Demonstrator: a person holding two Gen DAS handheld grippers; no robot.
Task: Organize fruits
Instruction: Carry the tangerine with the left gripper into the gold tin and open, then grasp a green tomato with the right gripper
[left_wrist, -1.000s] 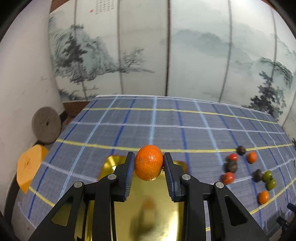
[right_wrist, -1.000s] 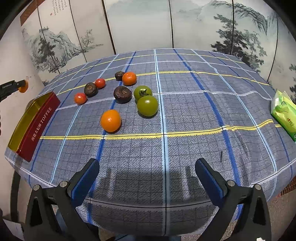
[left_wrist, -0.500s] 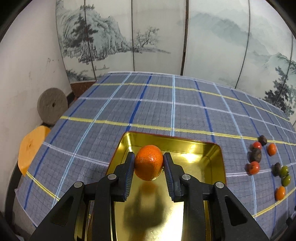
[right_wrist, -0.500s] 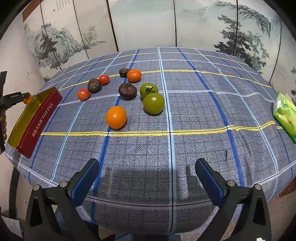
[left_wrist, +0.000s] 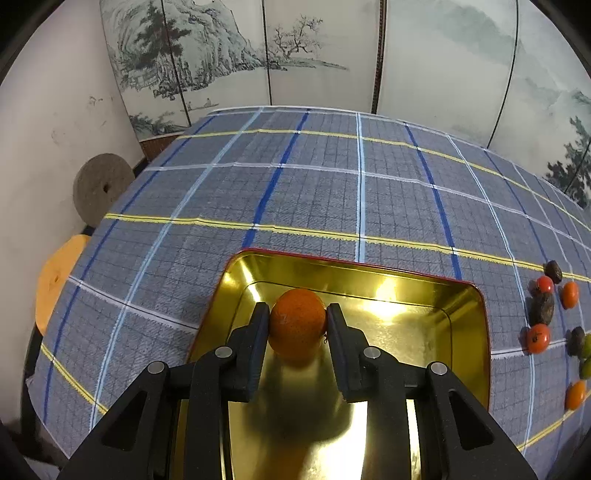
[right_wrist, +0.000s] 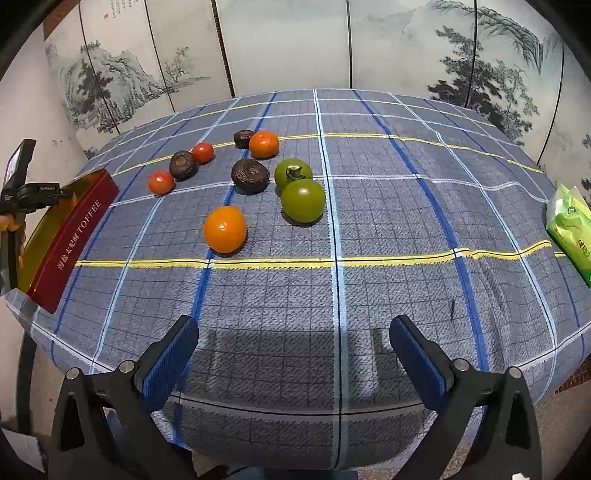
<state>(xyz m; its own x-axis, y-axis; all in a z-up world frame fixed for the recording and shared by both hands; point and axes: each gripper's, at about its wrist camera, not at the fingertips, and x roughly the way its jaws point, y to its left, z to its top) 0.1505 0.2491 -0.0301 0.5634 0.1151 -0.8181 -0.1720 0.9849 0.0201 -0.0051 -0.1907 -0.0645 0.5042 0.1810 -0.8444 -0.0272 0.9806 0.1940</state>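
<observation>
Lower now than half a second ago, the left hand-held gripper (left_wrist: 297, 325) has brought its mandarin (left_wrist: 297, 320) down inside the gold-lined tin (left_wrist: 369, 275), whose far wall now rises behind the fruit at the centre of the left wrist view. Across both views spreads the surface (right_wrist: 369, 229) under a blue plaid cloth, with painted screen panels (right_wrist: 280, 44) along the upper frame. That tin shows at the left edge of the right wrist view as a red box lettered TOFFEE (right_wrist: 74, 236). At lower centre there, the right hand-held gripper (right_wrist: 293, 354) hangs spread wide and empty above the near cloth edge. Loose fruit lies left of centre: two green tomatoes (right_wrist: 303, 199) touching, an orange one (right_wrist: 224, 229) nearest, dark wrinkled fruits (right_wrist: 250, 174) and small red ones (right_wrist: 161, 182) behind. The left gripper's pads are clamped on the mandarin's sides.
</observation>
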